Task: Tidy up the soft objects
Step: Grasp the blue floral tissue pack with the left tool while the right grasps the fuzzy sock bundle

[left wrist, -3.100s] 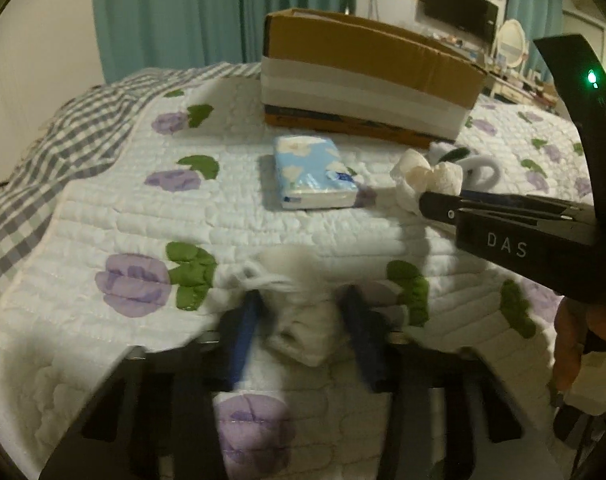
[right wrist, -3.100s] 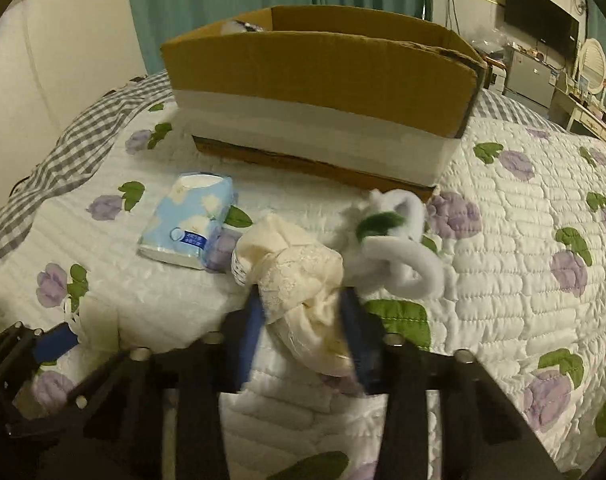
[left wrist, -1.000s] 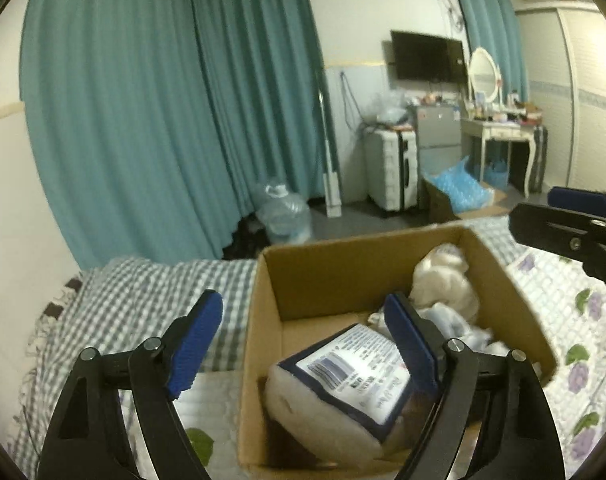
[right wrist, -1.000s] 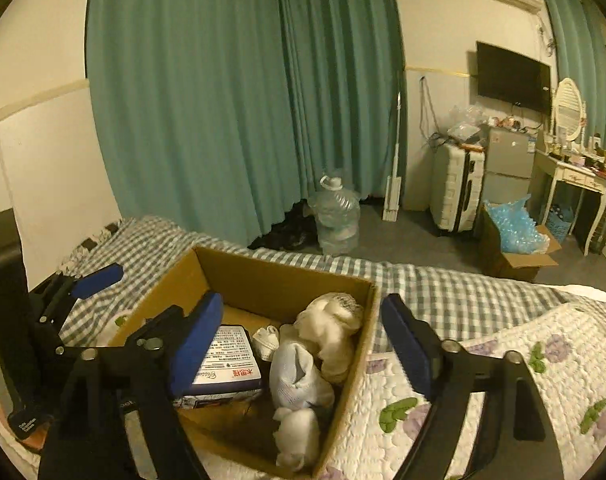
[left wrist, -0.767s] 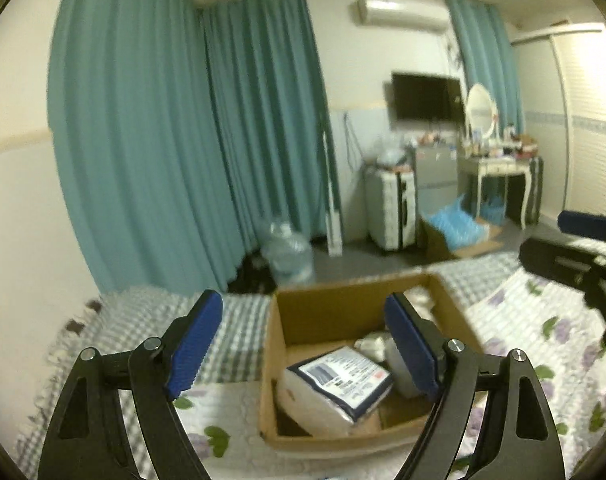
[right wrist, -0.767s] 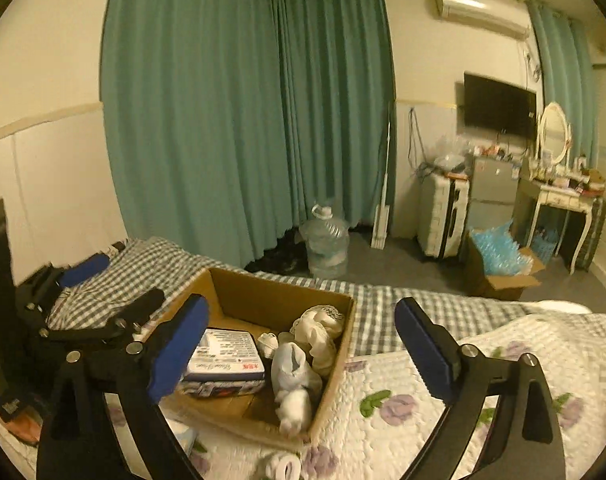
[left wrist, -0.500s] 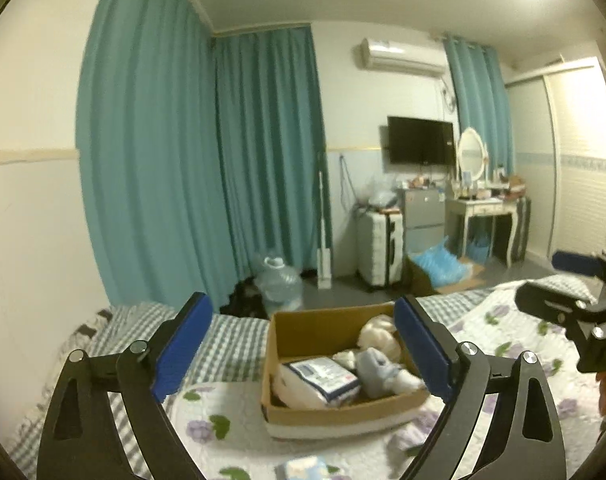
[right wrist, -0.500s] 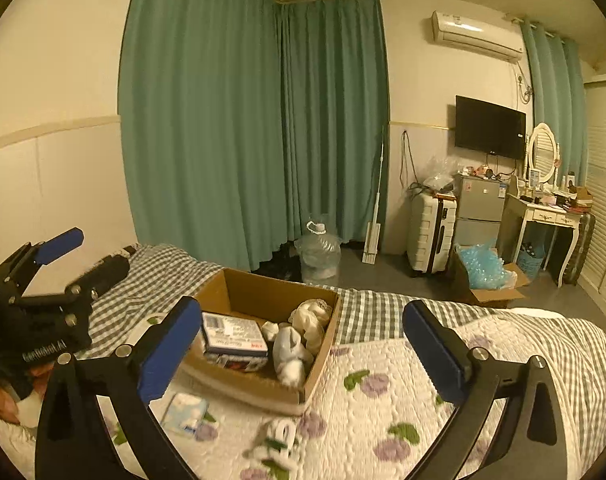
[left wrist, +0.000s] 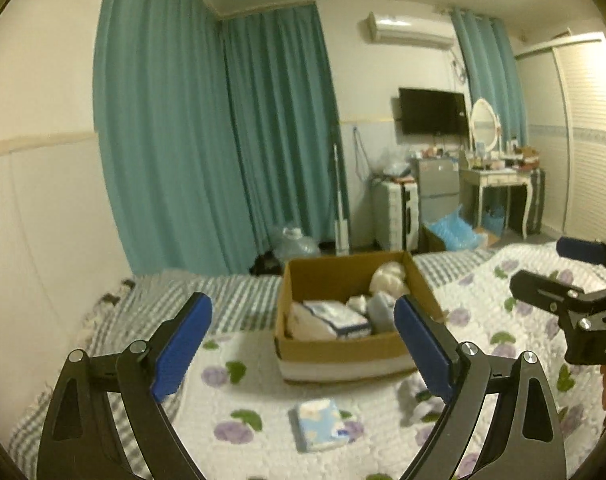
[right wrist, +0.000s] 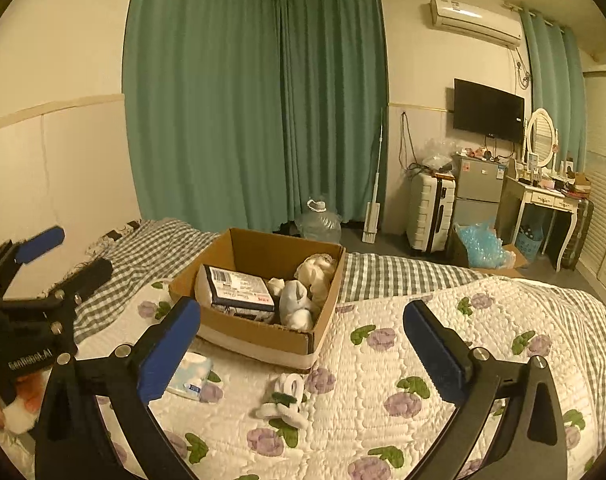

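Observation:
A cardboard box [left wrist: 343, 350] [right wrist: 259, 340] stands on the quilted bed and holds a wrapped pack [right wrist: 239, 288], a cream bundle [right wrist: 317, 270] and white socks [right wrist: 297, 306]. A blue tissue pack [left wrist: 319, 424] [right wrist: 191, 376] and a white sock pair with a green band [right wrist: 285, 400] lie on the quilt in front of the box. My left gripper [left wrist: 303, 344] is open and empty, held high and back from the box. My right gripper [right wrist: 303, 348] is open and empty too. Each gripper shows at the edge of the other's view.
The bed has a white floral quilt [right wrist: 423, 360] over a grey checked sheet [right wrist: 155, 244]. Beyond the bed are teal curtains [right wrist: 243, 100], a water jug [right wrist: 319, 220], a suitcase [right wrist: 429, 208], a small fridge [right wrist: 479, 192] and a dressing table [right wrist: 547, 200].
Both grippers held soft bundles on the quilt, then let them go in the box. They have since pulled up and back, open and empty, so the box looks smaller.

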`<state>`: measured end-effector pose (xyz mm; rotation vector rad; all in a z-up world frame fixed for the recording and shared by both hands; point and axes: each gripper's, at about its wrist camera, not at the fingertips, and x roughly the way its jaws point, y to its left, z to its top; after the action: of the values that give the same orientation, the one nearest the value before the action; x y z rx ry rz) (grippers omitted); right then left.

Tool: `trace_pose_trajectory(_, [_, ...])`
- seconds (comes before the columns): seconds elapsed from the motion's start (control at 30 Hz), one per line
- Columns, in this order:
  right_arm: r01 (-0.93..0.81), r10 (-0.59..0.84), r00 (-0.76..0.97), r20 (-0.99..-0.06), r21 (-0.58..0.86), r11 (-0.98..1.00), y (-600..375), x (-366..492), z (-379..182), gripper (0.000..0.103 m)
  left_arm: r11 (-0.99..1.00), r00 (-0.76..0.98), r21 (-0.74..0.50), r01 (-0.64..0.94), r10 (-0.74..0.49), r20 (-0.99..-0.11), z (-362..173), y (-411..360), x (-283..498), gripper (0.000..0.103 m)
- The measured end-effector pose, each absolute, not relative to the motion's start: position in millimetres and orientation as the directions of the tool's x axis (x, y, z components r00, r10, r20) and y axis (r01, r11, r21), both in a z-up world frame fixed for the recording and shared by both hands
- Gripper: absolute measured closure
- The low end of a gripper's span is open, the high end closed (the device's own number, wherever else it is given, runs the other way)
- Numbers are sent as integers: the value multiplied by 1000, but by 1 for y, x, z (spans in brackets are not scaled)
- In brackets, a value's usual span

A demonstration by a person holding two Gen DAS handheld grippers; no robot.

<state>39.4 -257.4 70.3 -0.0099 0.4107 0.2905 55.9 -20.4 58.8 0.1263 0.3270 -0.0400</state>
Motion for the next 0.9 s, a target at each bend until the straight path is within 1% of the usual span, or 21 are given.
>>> trace_pose_trajectory(0.1, [-273,277,869,-410,71,960,-256,43,60,1,993,927,93,77,-37,-373,41,-19,57,9])
trace_pose_trajectory(0.17, [-261,266,866,-424,72,963,-256,47,53,1,994,906,73,76,-38,-422,25,-14,63,9])
trace_pose_trajectory(0.27, [-230,236,850,-470,72,971,-253,60,29,1,996,865,34,79,-51,-499,0,-8,73,9])
trace_pose_trajectory(0.5, [-235,236,780,-580,79,969,-240,92,-33,1,996,816,58,70,-24,-578,-42,-6,91,9])
trace_pose_trajectory(0.63, [-277,286,728,-623,115,954,-231,102,-56,1,995,766,19,103,-67,-640,-62,-4,103,9])
trace_pose_trajectory(0.7, [-280,281,706,-651,108,954,-226,106,-69,1,995,746,19,100,-62,-663,-72,-4,108,9])
trace_pose_trajectory(0.8, [-282,277,663,-695,111,953,-220,114,-89,1,995,736,56,82,-23,-676,-82,-4,114,9])
trace_pose_trajectory(0.9, [-281,269,632,-727,109,953,-216,120,-104,3,996,716,49,75,-20,-698,-92,-3,120,9])
